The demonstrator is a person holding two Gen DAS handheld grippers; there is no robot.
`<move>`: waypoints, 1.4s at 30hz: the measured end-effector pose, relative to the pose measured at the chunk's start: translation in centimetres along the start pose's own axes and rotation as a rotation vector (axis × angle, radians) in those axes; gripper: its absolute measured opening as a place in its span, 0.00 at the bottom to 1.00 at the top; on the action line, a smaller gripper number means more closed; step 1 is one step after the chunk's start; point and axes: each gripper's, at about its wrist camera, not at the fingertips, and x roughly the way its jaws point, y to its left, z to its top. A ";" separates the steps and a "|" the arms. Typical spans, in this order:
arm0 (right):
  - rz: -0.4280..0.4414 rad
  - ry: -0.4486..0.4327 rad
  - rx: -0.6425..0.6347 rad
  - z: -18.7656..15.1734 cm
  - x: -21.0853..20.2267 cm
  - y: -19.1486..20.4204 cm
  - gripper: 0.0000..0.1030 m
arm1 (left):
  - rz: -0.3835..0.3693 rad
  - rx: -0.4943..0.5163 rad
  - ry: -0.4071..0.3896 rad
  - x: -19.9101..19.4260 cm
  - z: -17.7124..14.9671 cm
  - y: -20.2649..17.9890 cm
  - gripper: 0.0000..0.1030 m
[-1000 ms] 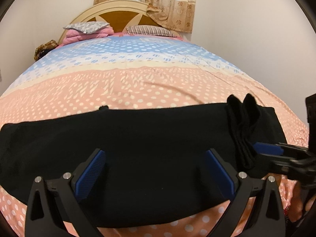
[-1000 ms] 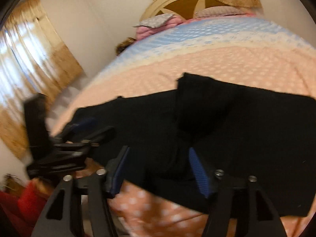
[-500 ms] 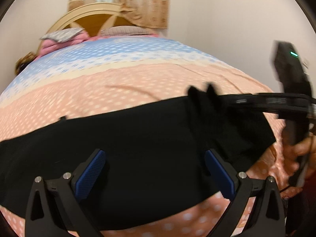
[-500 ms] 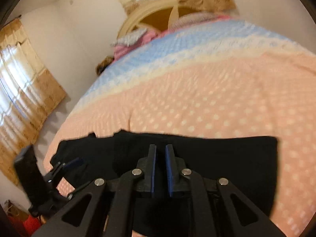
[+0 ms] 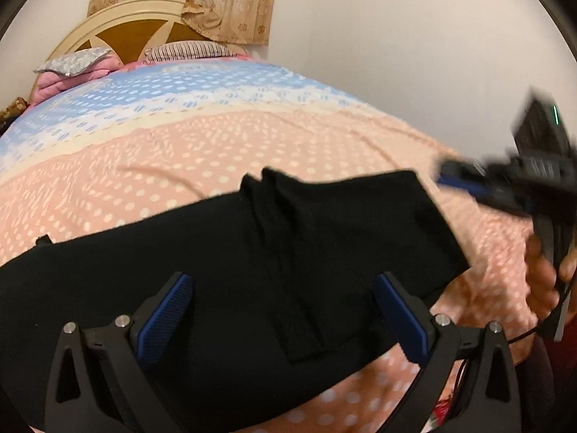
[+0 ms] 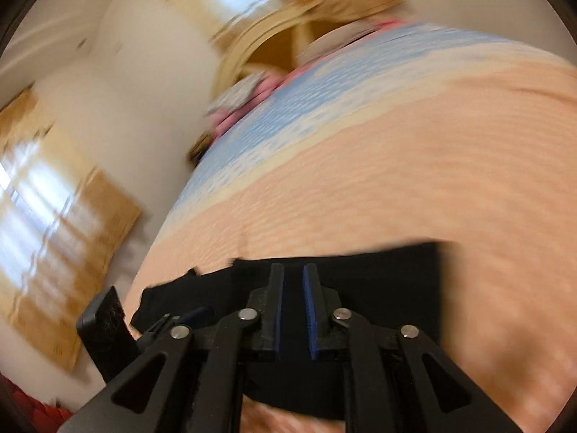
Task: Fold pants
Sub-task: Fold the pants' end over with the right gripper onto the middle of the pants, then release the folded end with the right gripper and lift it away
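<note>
Black pants lie across the lower frame on the bed, one end folded over. Left gripper gapes wide, empty; right gripper (blurred) is nearly closed, gripping nothing.

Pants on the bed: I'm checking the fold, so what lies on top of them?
A narrow folded strip of the black pants lies across them. Anything under that is hidden.

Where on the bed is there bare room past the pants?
Bare bedspread runs from the far edge of the black pants up to the pillows at the headboard. A narrower bare strip lies right of the pants. The near edge is crowded by both hand-held grippers.
</note>
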 end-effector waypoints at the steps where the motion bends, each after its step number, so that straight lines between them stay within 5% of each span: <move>1: -0.026 -0.019 0.044 -0.7 -1.8 -1.4 0.49 | -0.007 -0.001 -0.013 -0.2 0.1 -0.1 1.00; 3: -0.046 -0.047 0.118 -2.4 -4.3 -3.5 0.71 | -0.021 -0.002 -0.031 -0.1 0.2 -0.4 1.00; 9: -0.048 0.000 0.169 -6.0 -4.0 -5.2 0.70 | 0.009 -0.038 0.028 2.1 0.0 -0.8 0.99; 11: -0.060 0.043 0.128 -6.3 -2.5 -4.5 0.56 | 0.001 -0.023 0.039 1.9 -0.3 -1.3 0.91; 13: -0.070 0.117 0.080 -7.0 -0.4 -3.4 0.31 | -0.036 -0.034 0.048 1.8 -0.3 -1.7 0.84; 15: -0.125 0.112 0.004 -7.2 -0.1 -2.5 0.27 | -0.037 -0.028 0.048 1.8 -0.3 -2.1 0.79; 18: -0.139 0.118 0.016 -6.6 -0.1 -2.9 0.14 | -0.038 -0.111 0.045 1.8 0.0 -0.8 0.55; 20: -0.148 0.111 0.027 -6.5 -0.8 -3.3 0.13 | -0.083 -0.210 0.055 1.5 0.2 0.6 0.25; 21: -0.159 0.109 0.013 -6.2 -1.1 -3.3 0.12 | -0.109 -0.248 0.064 1.4 0.2 1.2 0.23; 23: -0.155 0.100 -0.010 -5.9 -1.8 -3.1 0.12 | -0.152 -0.299 0.082 1.3 -0.1 1.6 0.22; 30: -0.261 0.137 -0.091 -5.3 -0.3 -3.2 0.12 | -0.055 -0.231 0.080 1.6 -0.8 0.1 0.26; 33: -0.239 0.099 -0.079 -6.2 -0.8 -3.9 0.12 | -0.027 -0.182 0.092 1.2 -0.8 -0.2 0.27; 37: -0.216 0.077 -0.014 -5.8 -2.2 -4.4 0.18 | 0.077 -0.120 0.058 -0.4 -0.3 0.1 0.44; 42: -0.302 -0.126 -0.101 -3.9 -5.8 -1.0 0.18 | 0.151 -0.005 -0.077 -2.5 1.6 -1.0 0.45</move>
